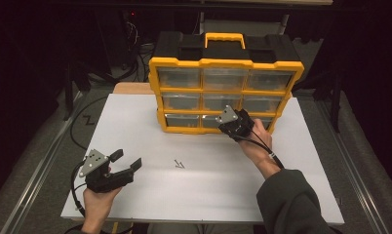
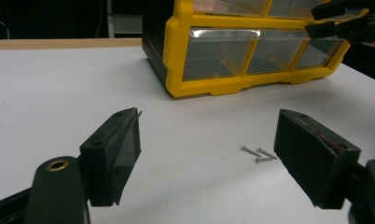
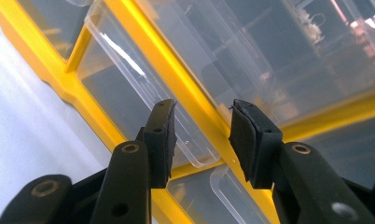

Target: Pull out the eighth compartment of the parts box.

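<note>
A yellow and black drawer organizer [image 1: 225, 92] with clear drawers stands at the back of the white table [image 1: 150, 195]. My right gripper [image 1: 229, 125] is up against its bottom row. In the right gripper view this gripper [image 3: 202, 109] has its jaws apart. A yellow bar [image 3: 190, 100] and the lip of a clear drawer [image 3: 197, 156] lie between them, and no pad visibly presses. My left gripper [image 1: 127, 159] rests at the front left, open and holding nothing. Three small screws [image 2: 259, 155] lie on the table just beyond its jaws.
The screws [image 1: 179, 164] lie near the table's middle. A yellow carry handle [image 1: 225, 38] tops the organizer. The other gripper's jaws [image 2: 330, 18] show at the top right of the left gripper view. Cables and dark gear lie behind the table.
</note>
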Motion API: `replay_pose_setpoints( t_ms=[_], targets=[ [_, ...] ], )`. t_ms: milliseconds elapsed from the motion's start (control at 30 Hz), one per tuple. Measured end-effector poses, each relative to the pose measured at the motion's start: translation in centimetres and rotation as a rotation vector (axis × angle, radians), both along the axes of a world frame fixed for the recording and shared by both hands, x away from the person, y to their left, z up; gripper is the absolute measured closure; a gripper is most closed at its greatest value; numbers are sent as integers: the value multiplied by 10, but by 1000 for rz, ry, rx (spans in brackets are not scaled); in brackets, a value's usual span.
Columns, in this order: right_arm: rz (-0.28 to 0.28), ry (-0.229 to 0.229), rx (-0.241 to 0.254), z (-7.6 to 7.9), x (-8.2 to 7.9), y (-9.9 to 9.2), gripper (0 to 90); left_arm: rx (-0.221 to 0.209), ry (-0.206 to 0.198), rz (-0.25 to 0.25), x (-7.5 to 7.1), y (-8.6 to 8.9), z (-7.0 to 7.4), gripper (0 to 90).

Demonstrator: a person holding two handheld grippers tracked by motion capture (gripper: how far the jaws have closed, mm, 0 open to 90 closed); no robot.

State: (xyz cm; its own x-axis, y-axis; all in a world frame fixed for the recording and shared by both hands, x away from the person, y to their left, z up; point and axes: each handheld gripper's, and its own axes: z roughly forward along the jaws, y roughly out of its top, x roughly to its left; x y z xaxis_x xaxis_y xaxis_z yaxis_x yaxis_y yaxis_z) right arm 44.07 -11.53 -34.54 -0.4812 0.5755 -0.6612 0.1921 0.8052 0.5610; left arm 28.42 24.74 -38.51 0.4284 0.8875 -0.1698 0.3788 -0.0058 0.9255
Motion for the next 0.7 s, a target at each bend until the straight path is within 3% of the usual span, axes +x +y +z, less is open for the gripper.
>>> replay_pose_setpoints(
  t_ms=[133,167,233,700],
  targets=[
    [30,-30,-74,-2,-2,3,624,0,-1,1,-1,0,0,230],
    [15,-19,-58,-5,-3,5,624,1,0,1,0,0,0,230],
    [36,-41,-109,-6,-2,5,625,1,1,1,0,0,0,230],
    [15,-60,-174,-16,-5,7,624,2,1,2,-1,0,0,229]
  ],
)
